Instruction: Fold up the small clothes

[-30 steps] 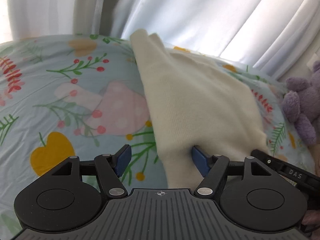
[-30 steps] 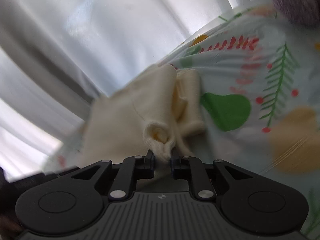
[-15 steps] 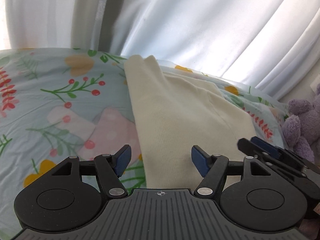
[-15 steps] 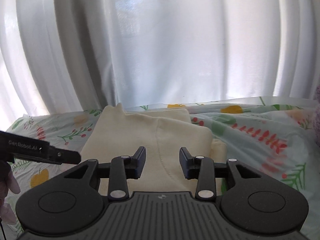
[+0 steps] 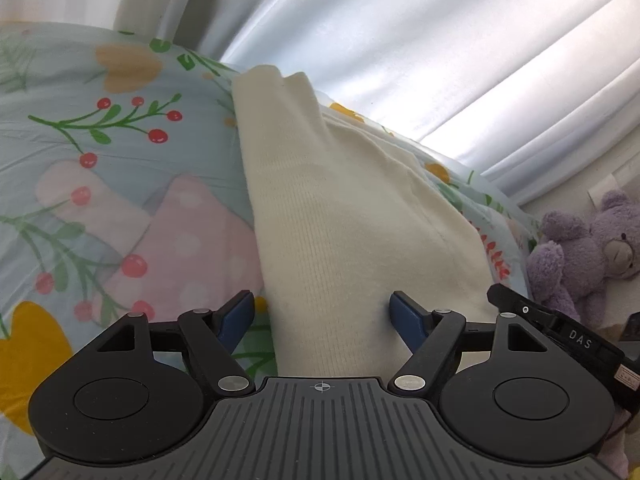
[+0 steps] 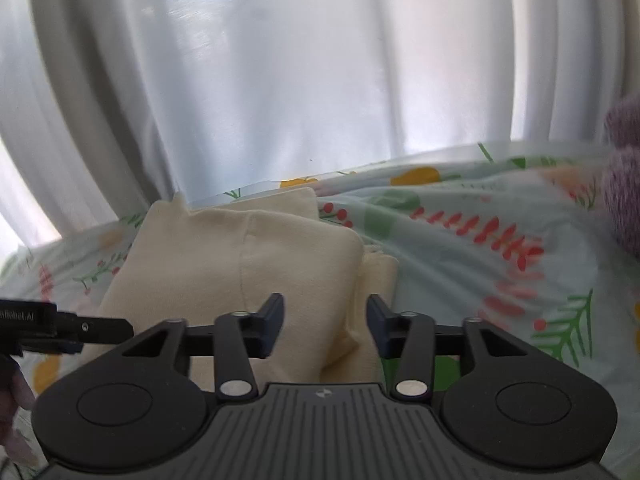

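Left wrist garment: cream ribbed-knit folded garment (image 5: 340,240) lies on the floral-print bedsheet (image 5: 100,168); looks light, soft and floppy.
Left wrist tongs: left gripper (image 5: 322,308) gapes wide, empty, straddling the garment's near edge.
Right wrist tongs: right gripper (image 6: 325,320) has just been opening, nothing between the jaws.
Right wrist hold: probably best pinched at the near folded edge (image 6: 352,336).
Containers: none visible.
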A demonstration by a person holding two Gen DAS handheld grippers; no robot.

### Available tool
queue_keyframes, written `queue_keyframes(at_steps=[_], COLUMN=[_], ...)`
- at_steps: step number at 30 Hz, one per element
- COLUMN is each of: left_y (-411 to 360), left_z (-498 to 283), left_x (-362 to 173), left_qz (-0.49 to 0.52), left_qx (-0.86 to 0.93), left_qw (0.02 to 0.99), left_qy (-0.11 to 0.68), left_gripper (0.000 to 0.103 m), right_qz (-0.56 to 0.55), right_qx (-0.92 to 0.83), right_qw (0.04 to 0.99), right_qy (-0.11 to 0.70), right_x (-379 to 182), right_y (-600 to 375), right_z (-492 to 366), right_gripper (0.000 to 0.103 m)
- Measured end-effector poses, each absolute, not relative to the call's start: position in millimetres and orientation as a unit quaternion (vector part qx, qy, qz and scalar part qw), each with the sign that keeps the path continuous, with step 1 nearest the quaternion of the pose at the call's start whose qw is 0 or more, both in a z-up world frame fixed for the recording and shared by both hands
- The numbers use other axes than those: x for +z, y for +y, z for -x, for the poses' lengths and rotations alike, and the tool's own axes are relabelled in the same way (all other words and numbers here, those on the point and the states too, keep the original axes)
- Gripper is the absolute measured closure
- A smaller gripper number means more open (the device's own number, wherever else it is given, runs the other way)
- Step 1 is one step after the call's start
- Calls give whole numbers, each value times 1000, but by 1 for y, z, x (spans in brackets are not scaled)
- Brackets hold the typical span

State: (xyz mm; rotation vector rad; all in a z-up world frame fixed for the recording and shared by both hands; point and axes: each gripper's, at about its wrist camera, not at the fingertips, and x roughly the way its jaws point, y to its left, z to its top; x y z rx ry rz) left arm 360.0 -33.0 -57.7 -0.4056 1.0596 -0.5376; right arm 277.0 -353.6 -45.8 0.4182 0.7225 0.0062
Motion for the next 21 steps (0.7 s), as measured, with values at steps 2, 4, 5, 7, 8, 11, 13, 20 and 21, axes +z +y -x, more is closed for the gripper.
queue_keyframes(at_steps=[2, 4, 5, 7, 8, 11, 13, 20, 21], left_y=[-29, -26, -26, -26, -26, -22, -23, -31, -31], left_z=[-365, -369, -370, -376, -379, -384, -386, -384, -384], left_x=[-59, -61, -62, -66, -69, -73, -73, -69, -69], left_qz=[210, 238, 245, 251, 254, 273, 271, 242, 244], left_qx=[-255, -267, -269, -266, -265, -267, -265, -263, -262], left_qw=[803, 793, 789, 786, 782, 775, 775, 787, 787], left_qy=[497, 494, 495, 498, 503, 503, 506, 503, 502], left_gripper=[25, 26, 26, 27, 30, 34, 38, 43, 42], right_qz=[-283, -348, -371, -383, -397, -433, -430, -385, -387], right_qx=[25, 59, 68, 79, 89, 119, 130, 165, 166], right_qw=[887, 859, 849, 839, 831, 811, 811, 818, 816], right_qy=[365, 370, 371, 379, 380, 374, 375, 395, 395], right_x=[-58, -72, -78, -87, -92, -100, -101, -99, -99], right_y=[-380, -398, -403, -407, -408, -410, -408, -390, -390], right_z=[-282, -289, -292, -300, -303, -311, -316, -336, -337], right_gripper=[41, 41, 41, 39, 39, 39, 39, 58, 57])
